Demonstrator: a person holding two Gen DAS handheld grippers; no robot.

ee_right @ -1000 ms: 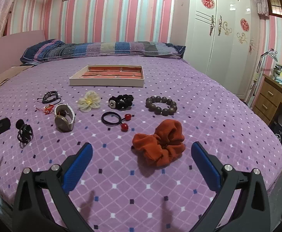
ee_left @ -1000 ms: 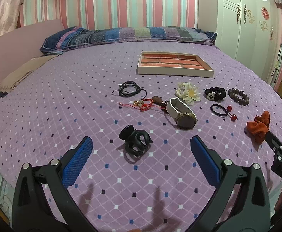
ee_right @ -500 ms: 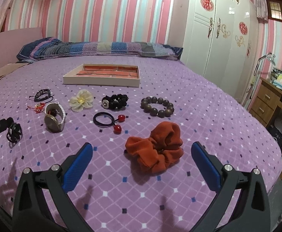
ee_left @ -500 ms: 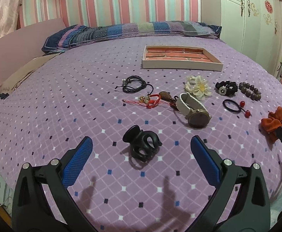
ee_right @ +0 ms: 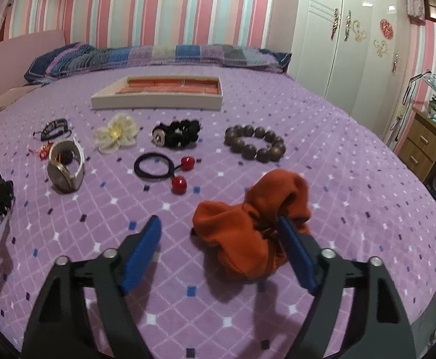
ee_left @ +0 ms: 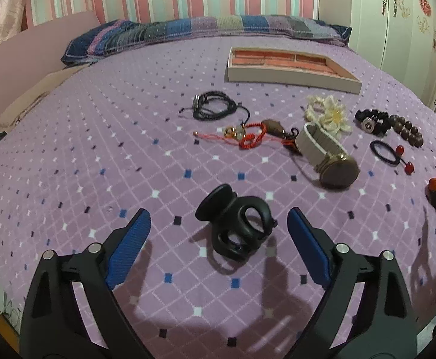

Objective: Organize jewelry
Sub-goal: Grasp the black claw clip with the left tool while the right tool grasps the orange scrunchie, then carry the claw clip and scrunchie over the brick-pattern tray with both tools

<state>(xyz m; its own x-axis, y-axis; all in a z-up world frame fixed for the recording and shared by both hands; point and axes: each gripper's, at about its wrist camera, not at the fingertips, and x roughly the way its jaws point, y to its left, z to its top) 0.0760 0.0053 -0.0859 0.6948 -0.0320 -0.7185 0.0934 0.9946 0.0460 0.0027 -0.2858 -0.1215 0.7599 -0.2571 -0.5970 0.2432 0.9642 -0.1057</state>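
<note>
- Purple quilted bedspread [ee_left: 98,149], dotted with small diamonds, is covering the bed where we are working, and the jewelry is lying spread across it in loose rows.
- We are holding the left gripper [ee_left: 218,233] wide apart, low over the bed, with the black claw hair clip [ee_left: 237,224] sitting between its blue pads and touching neither; it looks lined up for a squeeze.
- We are holding the right gripper [ee_right: 218,233] partly spread around the orange scrunchie [ee_right: 247,224]. Its right pad is pressing into the fabric, while the left pad is standing clear.
- Beyond the grippers, a shallow cream tray [ee_right: 158,101] with orange-lined compartments is sitting near the pillows. It appears empty, and we judge it to be where the pieces are meant to go.
- Between the tray and us are lying a watch [ee_left: 328,158] on a pale strap, a cream fabric flower [ee_right: 116,131], a black hair tie with two red beads [ee_right: 158,166], a brown bead bracelet [ee_right: 255,142], a black scrunchie [ee_right: 177,133], black cords [ee_left: 215,107] and a red cord bracelet [ee_left: 247,139].
- Compared with half a second ago, both grippers are now much closer to their targets: the clip is looming larger between the left pads, and the right gripper, which was hovering wide and short of the scrunchie, is now narrowing and reaching into it.
</note>
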